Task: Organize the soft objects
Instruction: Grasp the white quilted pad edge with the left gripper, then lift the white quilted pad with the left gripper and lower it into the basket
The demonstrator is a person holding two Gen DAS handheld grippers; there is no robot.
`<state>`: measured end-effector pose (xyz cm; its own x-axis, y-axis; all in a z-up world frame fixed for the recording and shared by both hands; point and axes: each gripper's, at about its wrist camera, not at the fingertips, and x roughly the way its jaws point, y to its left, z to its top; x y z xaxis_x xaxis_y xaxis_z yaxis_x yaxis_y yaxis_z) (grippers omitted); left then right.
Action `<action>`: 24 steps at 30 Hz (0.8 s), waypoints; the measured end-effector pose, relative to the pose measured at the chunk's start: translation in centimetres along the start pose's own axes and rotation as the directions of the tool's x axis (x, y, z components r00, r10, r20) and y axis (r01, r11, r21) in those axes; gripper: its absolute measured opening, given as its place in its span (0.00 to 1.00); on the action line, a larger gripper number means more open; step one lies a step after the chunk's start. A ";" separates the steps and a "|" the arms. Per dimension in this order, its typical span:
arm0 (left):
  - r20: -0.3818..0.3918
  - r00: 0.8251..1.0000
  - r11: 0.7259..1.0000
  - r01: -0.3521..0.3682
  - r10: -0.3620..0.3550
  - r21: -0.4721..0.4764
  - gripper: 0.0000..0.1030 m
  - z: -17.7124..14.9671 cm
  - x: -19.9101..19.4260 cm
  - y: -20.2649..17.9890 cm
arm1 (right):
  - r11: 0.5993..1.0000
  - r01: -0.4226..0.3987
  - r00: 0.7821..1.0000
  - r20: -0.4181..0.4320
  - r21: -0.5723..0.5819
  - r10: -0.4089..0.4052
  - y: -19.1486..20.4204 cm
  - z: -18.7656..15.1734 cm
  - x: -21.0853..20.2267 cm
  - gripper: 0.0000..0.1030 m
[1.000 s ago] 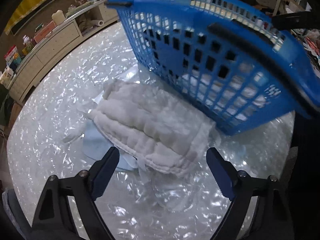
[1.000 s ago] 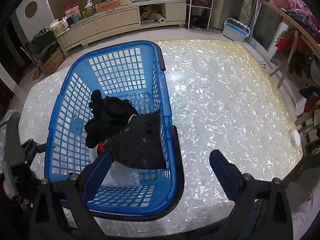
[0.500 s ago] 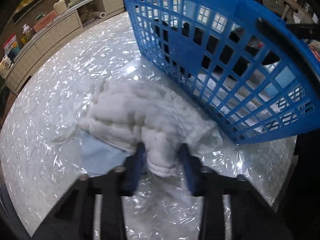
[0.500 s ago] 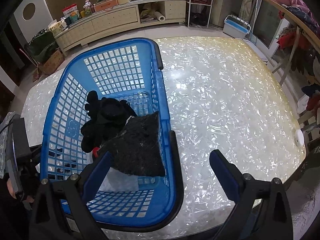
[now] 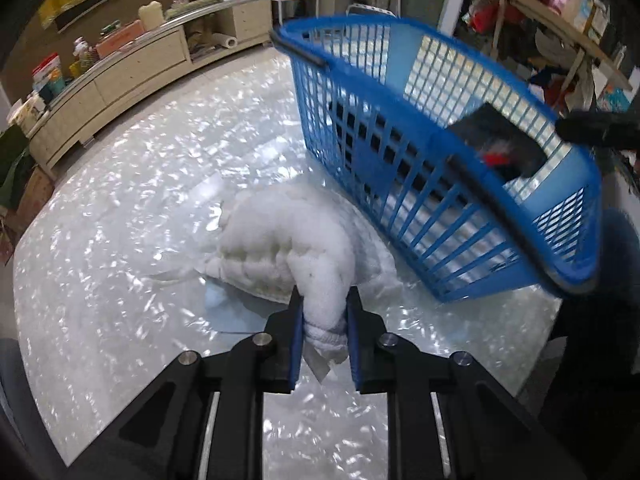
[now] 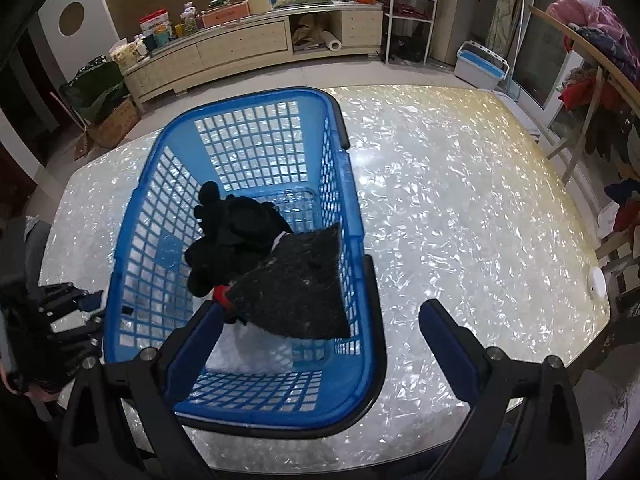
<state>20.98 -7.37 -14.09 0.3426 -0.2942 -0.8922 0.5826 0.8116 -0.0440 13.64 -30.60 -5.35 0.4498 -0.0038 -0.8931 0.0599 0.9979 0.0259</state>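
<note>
My left gripper (image 5: 323,300) is shut on the near edge of a white fluffy cloth (image 5: 288,240) and lifts that edge off the shiny table (image 5: 120,208); the rest still lies on it beside a blue plastic basket (image 5: 400,168). In the right wrist view the basket (image 6: 144,216) holds a black plush toy (image 6: 236,236), a dark speckled cloth (image 6: 300,288) and something white (image 6: 252,354) under them. My right gripper (image 6: 324,320) is open and empty above the basket's near end. The left gripper (image 6: 86,310) shows at the left edge.
A light blue sheet (image 5: 240,308) lies under the white cloth. A long cream cabinet (image 6: 248,44) with clutter stands beyond the table. A wooden rack with clothes (image 6: 592,52) is at the right. A small white disc (image 6: 597,280) lies near the table's right edge.
My left gripper moved in, closed on the white cloth's edge and lifted it, bunching the cloth. The right gripper stayed open above the basket, shifting only slightly.
</note>
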 end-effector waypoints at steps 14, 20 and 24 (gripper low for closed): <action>0.135 0.991 0.999 -0.012 0.017 -0.031 0.16 0.2 -10.3 -2.4 | 0.999 -0.018 0.998 0.056 -0.049 0.020 2.5 -1.6 -1.6 0.96; 0.198 0.980 0.999 -0.012 0.018 -0.032 0.17 1.1 -14.2 -3.7 | 0.997 -0.042 0.996 0.071 -0.059 0.046 2.9 -1.8 -2.4 0.96; 0.228 0.974 1.000 -0.013 0.016 -0.015 0.17 2.1 -15.7 -5.0 | 0.996 -0.055 0.995 0.081 -0.063 0.060 2.9 -1.8 -2.8 0.97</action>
<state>14.22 -7.87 1.07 0.5106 -0.3887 -0.7670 0.5671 0.8227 -0.0394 10.94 -27.54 -3.55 0.5229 0.0507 -0.8509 -0.0216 0.9987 0.0463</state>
